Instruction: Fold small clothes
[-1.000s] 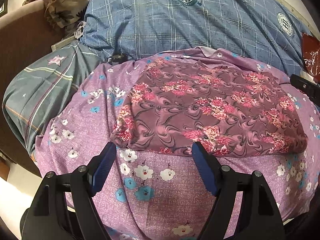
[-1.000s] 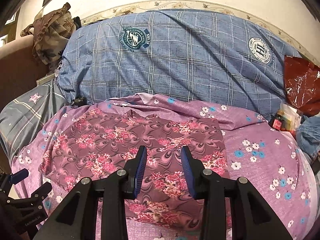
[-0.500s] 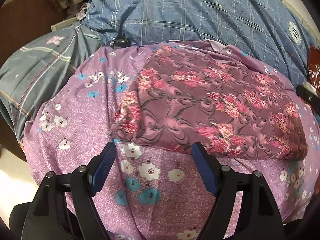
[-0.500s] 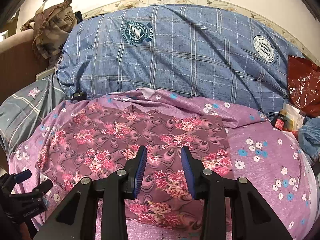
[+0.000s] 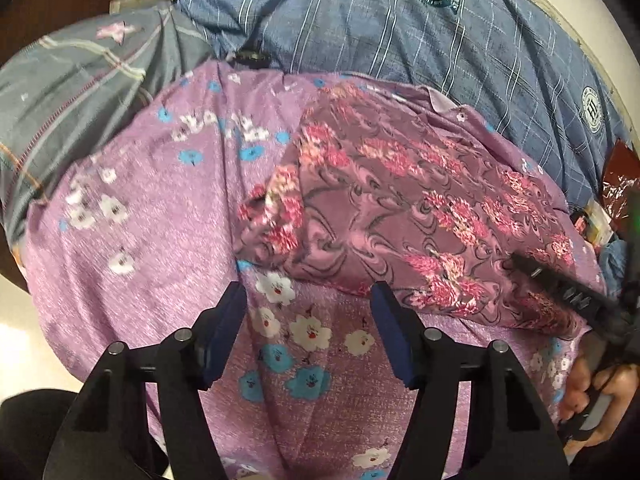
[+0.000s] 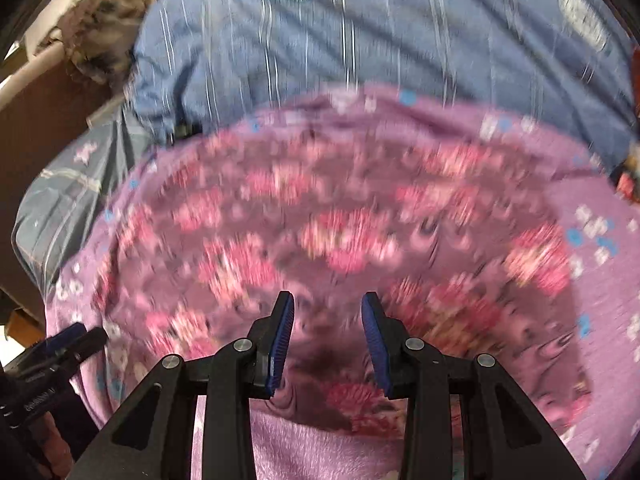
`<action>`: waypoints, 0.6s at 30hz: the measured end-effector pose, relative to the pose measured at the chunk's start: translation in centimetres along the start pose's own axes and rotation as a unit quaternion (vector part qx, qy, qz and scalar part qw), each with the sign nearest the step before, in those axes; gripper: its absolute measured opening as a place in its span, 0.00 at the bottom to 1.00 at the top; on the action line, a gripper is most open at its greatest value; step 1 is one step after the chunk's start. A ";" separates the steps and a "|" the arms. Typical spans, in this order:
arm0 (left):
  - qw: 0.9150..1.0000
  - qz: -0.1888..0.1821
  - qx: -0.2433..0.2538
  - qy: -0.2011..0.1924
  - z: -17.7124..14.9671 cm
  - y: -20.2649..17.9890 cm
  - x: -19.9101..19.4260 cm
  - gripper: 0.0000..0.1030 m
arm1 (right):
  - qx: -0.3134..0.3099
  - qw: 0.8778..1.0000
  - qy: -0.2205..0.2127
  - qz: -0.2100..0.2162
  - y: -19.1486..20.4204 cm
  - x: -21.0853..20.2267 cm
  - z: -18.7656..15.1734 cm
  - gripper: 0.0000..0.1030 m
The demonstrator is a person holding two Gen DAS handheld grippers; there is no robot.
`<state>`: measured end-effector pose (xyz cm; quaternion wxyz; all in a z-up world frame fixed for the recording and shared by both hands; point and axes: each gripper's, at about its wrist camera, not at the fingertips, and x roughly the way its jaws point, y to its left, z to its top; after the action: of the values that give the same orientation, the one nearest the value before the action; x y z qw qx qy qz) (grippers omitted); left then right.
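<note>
Two grippers over a folded floral garment on a bed

The mauve garment with pink flowers point(image 5: 420, 216) lies folded on the purple flowered bedsheet point(image 5: 160, 216), filling the centre and right of the left wrist frame. At the bottom centre of that frame the left gripper point(image 5: 308, 304) has its jaws closing with only bedsheet showing between them, just short of the garment's near edge. In the blurred right wrist frame the right gripper point(image 6: 328, 320), at the bottom centre, hangs above the garment's near part, its jaws partly apart with nothing clamped. A blue checked pillow point(image 5: 400, 32) spans the top of the frame, a grey-green one point(image 5: 80, 92) the upper left.
</note>
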<state>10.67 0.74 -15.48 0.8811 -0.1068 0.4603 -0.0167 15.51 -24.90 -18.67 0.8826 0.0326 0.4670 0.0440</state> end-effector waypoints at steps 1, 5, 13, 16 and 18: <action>1.000 -0.005 -0.008 0.007 0.0 0.2 0.2 0.62 | 0.002 1.000 0.012 -0.001 -0.1 0.5 -0.2 0.36; 0.998 -0.038 -0.043 0.028 0.4 1.1 1.2 0.62 | 0.004 1.000 -0.010 0.013 -0.5 -0.7 -0.5 0.35; 0.986 -0.133 -0.089 0.051 1.1 0.8 2.5 0.35 | 0.038 0.999 -0.026 0.014 -3.1 -1.9 -0.6 0.36; 0.983 -0.146 -0.097 0.051 1.0 0.1 3.1 0.35 | 0.034 0.999 -0.024 0.017 -3.2 -1.7 -0.4 0.36; 0.982 -0.146 -0.108 0.054 1.0 0.0 3.8 0.35 | 0.033 0.999 -0.021 0.018 -3.3 -1.5 -0.4 0.36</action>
<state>13.65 0.45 -17.98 0.8266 -0.2658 0.4857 -0.1010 14.49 -28.31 -18.02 0.8896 0.0710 0.4490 0.0437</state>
